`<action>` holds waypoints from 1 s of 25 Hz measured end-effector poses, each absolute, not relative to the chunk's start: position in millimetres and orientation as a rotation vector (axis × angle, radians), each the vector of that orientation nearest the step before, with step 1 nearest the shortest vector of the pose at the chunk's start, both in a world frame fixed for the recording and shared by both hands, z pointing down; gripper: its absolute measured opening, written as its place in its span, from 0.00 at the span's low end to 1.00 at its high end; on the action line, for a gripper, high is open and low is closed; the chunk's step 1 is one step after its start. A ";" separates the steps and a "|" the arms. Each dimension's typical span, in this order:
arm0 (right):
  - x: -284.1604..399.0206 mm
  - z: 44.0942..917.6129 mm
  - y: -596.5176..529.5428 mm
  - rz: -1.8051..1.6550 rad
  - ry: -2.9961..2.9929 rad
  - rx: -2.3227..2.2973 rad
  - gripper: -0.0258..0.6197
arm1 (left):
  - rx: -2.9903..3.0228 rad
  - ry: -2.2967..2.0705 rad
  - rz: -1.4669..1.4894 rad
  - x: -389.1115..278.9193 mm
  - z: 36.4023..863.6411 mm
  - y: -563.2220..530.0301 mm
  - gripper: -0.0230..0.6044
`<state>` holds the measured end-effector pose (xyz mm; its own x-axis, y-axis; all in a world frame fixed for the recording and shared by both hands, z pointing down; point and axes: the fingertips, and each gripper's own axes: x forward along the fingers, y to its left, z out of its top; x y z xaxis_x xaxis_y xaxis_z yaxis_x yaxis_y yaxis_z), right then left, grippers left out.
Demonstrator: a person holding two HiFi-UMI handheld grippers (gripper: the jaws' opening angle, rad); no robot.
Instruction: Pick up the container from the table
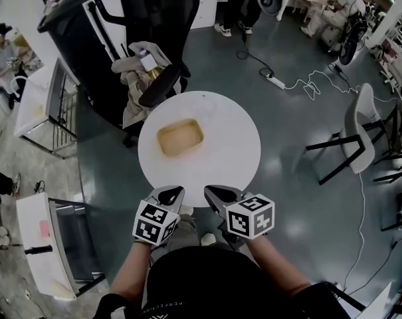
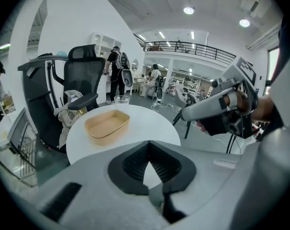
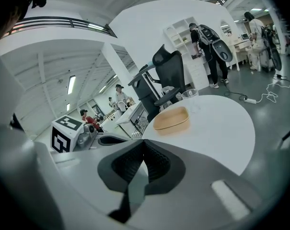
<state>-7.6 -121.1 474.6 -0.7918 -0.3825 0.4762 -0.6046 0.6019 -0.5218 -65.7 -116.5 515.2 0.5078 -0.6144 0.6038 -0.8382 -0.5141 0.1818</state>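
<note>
the one tan container (image 1: pixel 180 137) lay empty near the middle of the round white table (image 1: pixel 227 158). one clear glass (image 2: pixel 121 99) stood beyond it by the far edge, apart from it. you held two grippers side by side at the table's near edge, well short of the container, both tipped downward toward it. your left gripper (image 1: pixel 171 193) had its jaws pressed together on nothing, and your right gripper (image 1: pixel 219 193) was likewise closed and empty.
</note>
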 end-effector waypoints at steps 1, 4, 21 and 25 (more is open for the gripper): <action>-10.8 475.3 -128.0 0.996 -2.510 0.802 0.04 | 2.300 -1.183 0.676 -68.2 517.2 -123.8 0.03; -20.8 478.5 -148.8 1.013 -2.493 0.806 0.04 | 2.307 -1.156 0.723 -77.2 523.6 -147.3 0.06; -51.9 512.8 -229.9 1.161 -2.354 0.875 0.04 | 2.344 -0.971 1.038 -112.1 570.5 -251.1 0.25; -55.2 520.1 -236.4 1.186 -2.336 0.886 0.04 | 2.350 -0.892 1.112 -112.1 581.0 -255.1 0.26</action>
<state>-55.2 -236.4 520.1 -0.7319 -0.3651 0.5753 -0.6799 0.4470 -0.5813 -112.1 -255.1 581.0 0.4827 -0.3786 0.7897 -0.6887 -0.7211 0.0753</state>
